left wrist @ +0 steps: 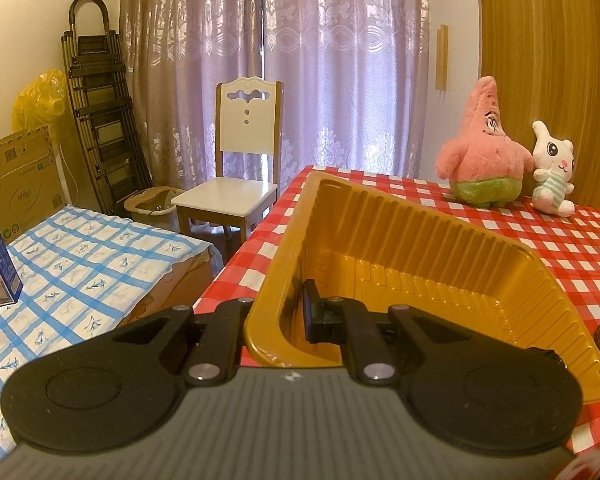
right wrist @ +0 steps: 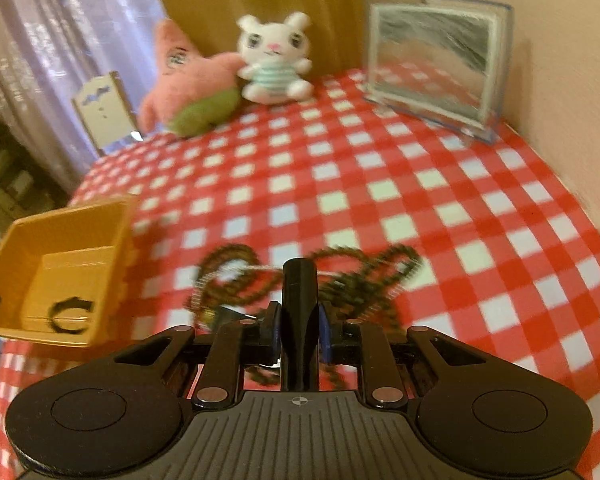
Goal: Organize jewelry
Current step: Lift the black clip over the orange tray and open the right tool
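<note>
Clamping the near wall of the gold plastic tray [left wrist: 400, 240], the left gripper [left wrist: 300, 312] holds it tilted; the right gripper [right wrist: 300, 336] pinches a black tube-like piece [right wrist: 299, 292] above the tangled bead strands [right wrist: 308, 276] on the checked tablecloth [right wrist: 420, 184]; strands could snag and drag along, or the black bangle [right wrist: 70, 314] could slide out of the tray.

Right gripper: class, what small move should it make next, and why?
Probably carry the black piece left, over the yellow tray. The right gripper is shut on it above the beads on the cloth, while the left gripper clamps the tray wall, and one black ring already lies inside.
</note>
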